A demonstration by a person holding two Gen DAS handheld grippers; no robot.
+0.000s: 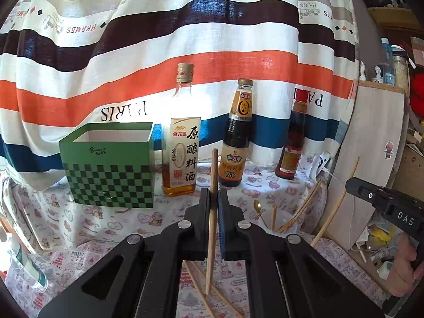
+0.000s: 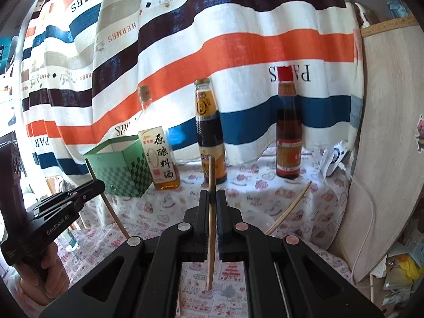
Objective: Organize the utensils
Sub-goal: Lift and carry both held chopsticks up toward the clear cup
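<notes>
In the left wrist view my left gripper (image 1: 214,198) is shut on a wooden chopstick (image 1: 214,169) that stands nearly upright above the table. The right wrist view shows my right gripper (image 2: 212,198) shut on a second upright chopstick (image 2: 211,175). Each gripper also shows in the other's view: the right gripper (image 1: 351,185) at the right edge, the left gripper (image 2: 100,184) at the left edge. A clear cup (image 1: 285,228) on the table between them holds several chopsticks and a gold spoon (image 1: 257,206). Loose chopsticks (image 1: 197,278) lie on the cloth below.
A green checkered box (image 1: 108,175), open at the top, stands at the back left. Three bottles (image 1: 182,143) (image 1: 237,137) (image 1: 292,145) line the back in front of a striped curtain (image 1: 185,39). A pale board (image 1: 371,145) leans at the right edge. A person's hand (image 2: 50,273) grips the left tool.
</notes>
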